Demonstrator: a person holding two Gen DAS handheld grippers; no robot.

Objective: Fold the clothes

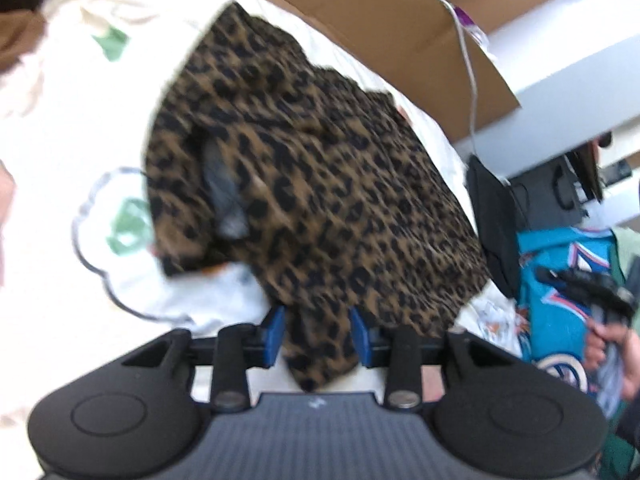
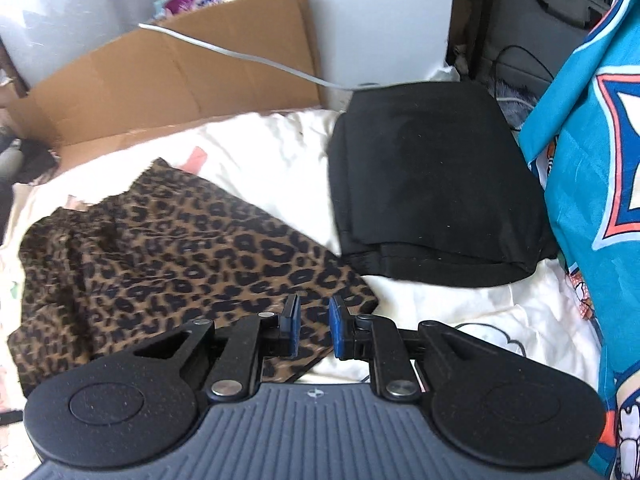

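Two tools in view, both over a leopard cloth (image 2: 168, 248) spread on a white sheet (image 2: 272, 152). Left tool (image 1: 318, 330) parted, blue pads (image 1: 276, 332) either side of a hanging corner of the cloth, not visibly pinching it. Right tool (image 2: 313, 330) parted too, pads (image 2: 339, 330) apart above the cloth's near corner, nothing gripped. Leopard cloth rumpled and partly doubled over, with a grey patch (image 1: 226, 200) showing in a fold on the left wrist view. Just beside it to the right, a folded black garment (image 2: 432, 184) lying flat on the sheet, edge touching or nearly touching the leopard cloth. Teal printed fabric (image 2: 592, 128) rising along the right edge, close against the black garment. Cardboard box (image 2: 168, 80) behind the sheet, flaps splayed, with a white cable (image 2: 240, 54) draped across it toward the black garment. Printed outlines and green marks (image 1: 128, 224) on the sheet left of the cloth. Far right in the left wrist view, a hand (image 1: 612, 352) around the other tool's handle, in front of the teal fabric. Left wrist view blurred.
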